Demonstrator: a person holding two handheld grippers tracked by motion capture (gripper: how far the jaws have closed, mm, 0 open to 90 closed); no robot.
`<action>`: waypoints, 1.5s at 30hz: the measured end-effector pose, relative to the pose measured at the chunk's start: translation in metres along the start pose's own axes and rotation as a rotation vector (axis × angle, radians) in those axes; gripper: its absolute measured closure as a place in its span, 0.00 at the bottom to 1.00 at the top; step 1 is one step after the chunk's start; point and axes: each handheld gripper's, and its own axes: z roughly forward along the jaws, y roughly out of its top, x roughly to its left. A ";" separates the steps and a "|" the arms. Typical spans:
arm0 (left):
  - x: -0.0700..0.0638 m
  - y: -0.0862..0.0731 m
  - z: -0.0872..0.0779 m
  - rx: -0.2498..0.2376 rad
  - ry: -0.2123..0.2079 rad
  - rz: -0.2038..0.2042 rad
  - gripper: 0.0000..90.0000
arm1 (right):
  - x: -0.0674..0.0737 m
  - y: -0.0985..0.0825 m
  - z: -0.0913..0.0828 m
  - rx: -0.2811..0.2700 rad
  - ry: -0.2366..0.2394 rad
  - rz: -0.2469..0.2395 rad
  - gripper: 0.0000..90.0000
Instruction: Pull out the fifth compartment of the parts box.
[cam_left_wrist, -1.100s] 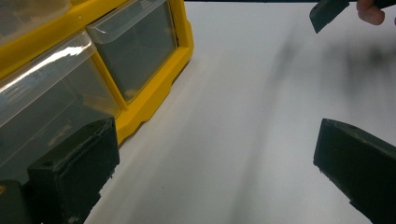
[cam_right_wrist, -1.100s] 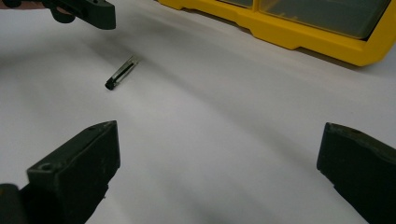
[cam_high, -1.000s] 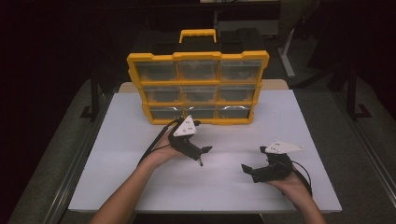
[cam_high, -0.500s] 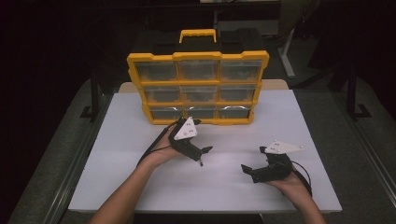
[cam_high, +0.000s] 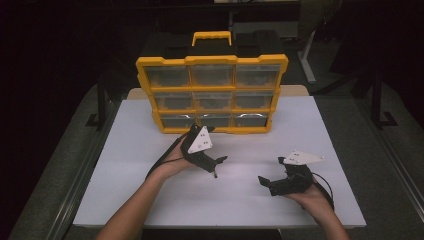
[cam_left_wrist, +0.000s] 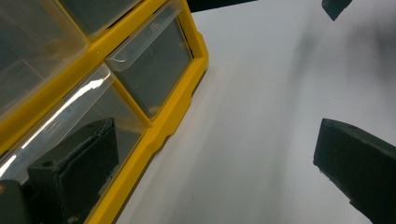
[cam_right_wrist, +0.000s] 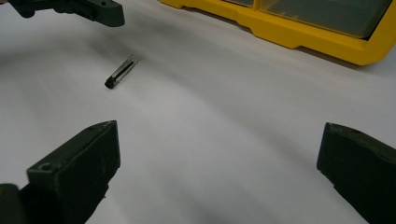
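A yellow organiser with clear drawers stands upright at the back of the white table. My left gripper hovers just in front of its bottom row, jaws wide apart and nothing between them. In the left gripper view, the left gripper frames the organiser's lower corner and bare tabletop. A small dark screw lies on the table beneath that gripper's tip; the high view shows the screw too. My right gripper rests at the front right, open and empty, aimed toward the screw.
The organiser has a yellow carry handle on top. Dark floor and metal frames surround the table. A black cable trails from the left gripper across the table. White tabletop lies between the two grippers.
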 end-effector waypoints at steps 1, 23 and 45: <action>0.000 0.000 0.000 -0.002 0.004 0.001 0.00 | 0.000 0.000 0.000 0.000 0.001 0.000 0.00; -0.007 0.001 0.002 0.006 0.037 0.114 0.00 | 0.000 0.000 0.000 -0.001 0.002 -0.002 0.00; -0.015 0.001 0.005 0.034 0.084 0.242 0.00 | 0.000 0.000 0.001 0.004 0.000 -0.006 0.00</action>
